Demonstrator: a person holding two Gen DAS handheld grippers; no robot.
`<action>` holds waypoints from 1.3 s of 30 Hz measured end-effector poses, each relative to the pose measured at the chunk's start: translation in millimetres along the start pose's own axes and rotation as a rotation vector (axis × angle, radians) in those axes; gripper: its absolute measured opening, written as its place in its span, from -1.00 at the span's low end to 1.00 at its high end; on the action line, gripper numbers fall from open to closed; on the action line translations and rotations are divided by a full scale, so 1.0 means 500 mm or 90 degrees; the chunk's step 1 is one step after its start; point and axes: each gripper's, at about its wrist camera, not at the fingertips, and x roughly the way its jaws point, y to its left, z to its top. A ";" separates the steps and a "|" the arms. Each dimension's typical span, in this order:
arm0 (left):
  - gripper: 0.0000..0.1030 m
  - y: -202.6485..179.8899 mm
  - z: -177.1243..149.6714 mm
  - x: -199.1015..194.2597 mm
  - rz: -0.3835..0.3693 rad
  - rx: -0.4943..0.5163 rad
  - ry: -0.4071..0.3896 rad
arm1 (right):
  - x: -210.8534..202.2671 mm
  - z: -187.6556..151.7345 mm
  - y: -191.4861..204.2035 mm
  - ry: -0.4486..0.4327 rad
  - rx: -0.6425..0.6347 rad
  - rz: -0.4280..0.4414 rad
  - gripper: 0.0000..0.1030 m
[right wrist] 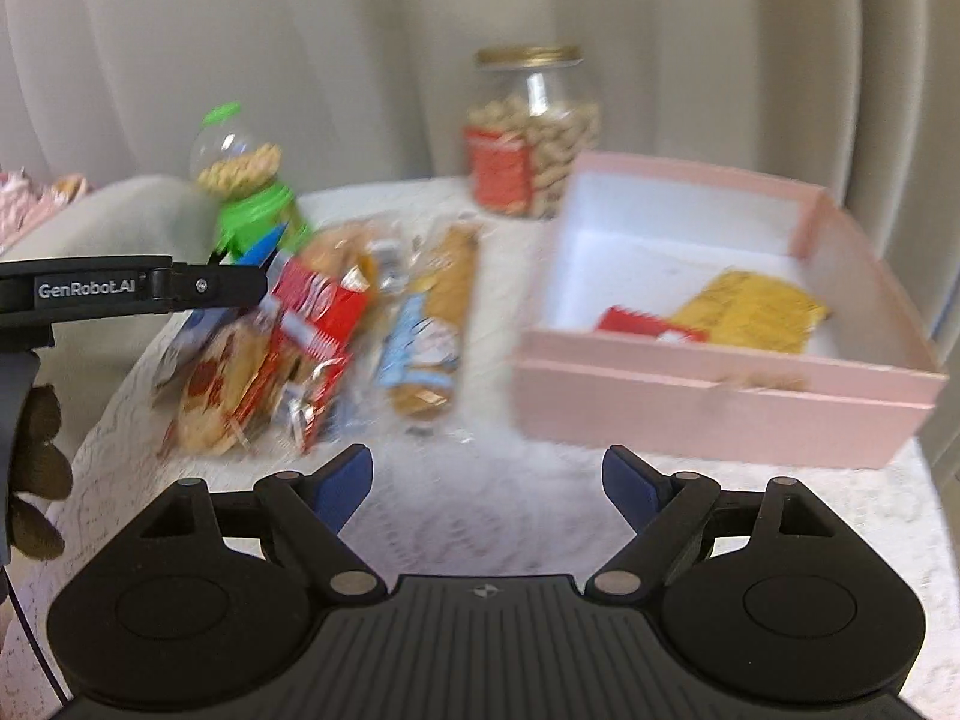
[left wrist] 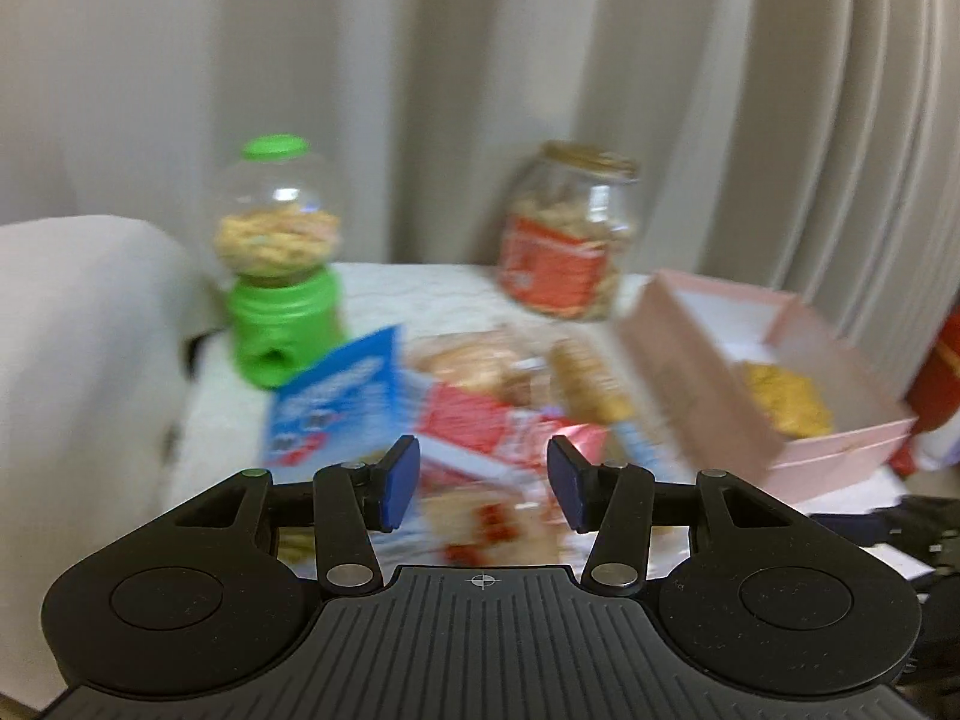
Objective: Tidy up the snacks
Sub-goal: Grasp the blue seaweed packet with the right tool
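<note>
Blurred snack packets left of a pink box with a yellow packet inside.

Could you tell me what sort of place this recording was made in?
Probably a room in a home. A small table with a white lace cloth stands before pale curtains, beside what looks like a cushioned seat. On it are a peanut jar, a green candy dispenser and a pink box.
</note>
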 end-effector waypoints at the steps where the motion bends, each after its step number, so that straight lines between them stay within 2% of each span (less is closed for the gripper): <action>1: 0.02 0.017 -0.006 -0.004 0.009 -0.008 0.003 | -0.001 -0.003 0.010 0.002 -0.006 0.003 0.64; 3: 0.02 0.036 -0.012 -0.010 0.000 -0.030 0.010 | 0.003 -0.011 0.031 0.002 -0.024 0.012 0.64; 5: 0.01 0.048 -0.029 -0.031 -0.031 -0.043 0.011 | 0.012 -0.015 0.055 0.003 -0.053 0.020 0.64; 9: 0.03 0.049 -0.053 -0.043 -0.081 -0.051 0.028 | 0.026 -0.026 0.086 0.011 -0.094 0.002 0.64; 12: 0.04 0.057 -0.057 -0.023 -0.042 -0.065 0.032 | 0.026 -0.032 0.092 0.018 -0.095 0.000 0.64; 14: 0.02 0.081 -0.059 -0.015 -0.013 -0.109 0.028 | 0.018 -0.035 0.089 0.017 -0.087 0.004 0.64; 17: 0.03 0.104 -0.061 -0.035 -0.036 -0.152 0.004 | 0.004 -0.028 0.081 0.010 -0.069 0.023 0.64; 20: 0.03 0.101 -0.053 -0.065 -0.049 -0.132 -0.022 | 0.000 -0.004 0.081 0.004 -0.061 0.042 0.64; 23: 0.03 0.085 -0.056 -0.084 -0.020 -0.083 -0.011 | 0.005 0.043 0.102 -0.010 -0.069 0.041 0.64; 26: 0.03 0.080 -0.084 -0.097 -0.005 -0.067 0.007 | 0.020 0.104 0.135 -0.025 -0.072 0.029 0.71; 31: 0.03 0.086 -0.148 -0.108 0.021 -0.053 0.034 | 0.090 0.206 0.235 0.052 -0.100 0.043 0.72; 34: 0.03 0.097 -0.178 -0.108 0.002 -0.064 0.048 | 0.150 0.241 0.307 0.108 -0.118 0.053 0.72; 36: 0.03 0.102 -0.188 -0.112 -0.001 -0.063 0.036 | 0.197 0.250 0.348 0.138 -0.122 0.038 0.72; 39: 0.03 0.109 -0.191 -0.116 -0.010 -0.072 0.030 | 0.268 0.245 0.396 0.173 -0.149 -0.019 0.72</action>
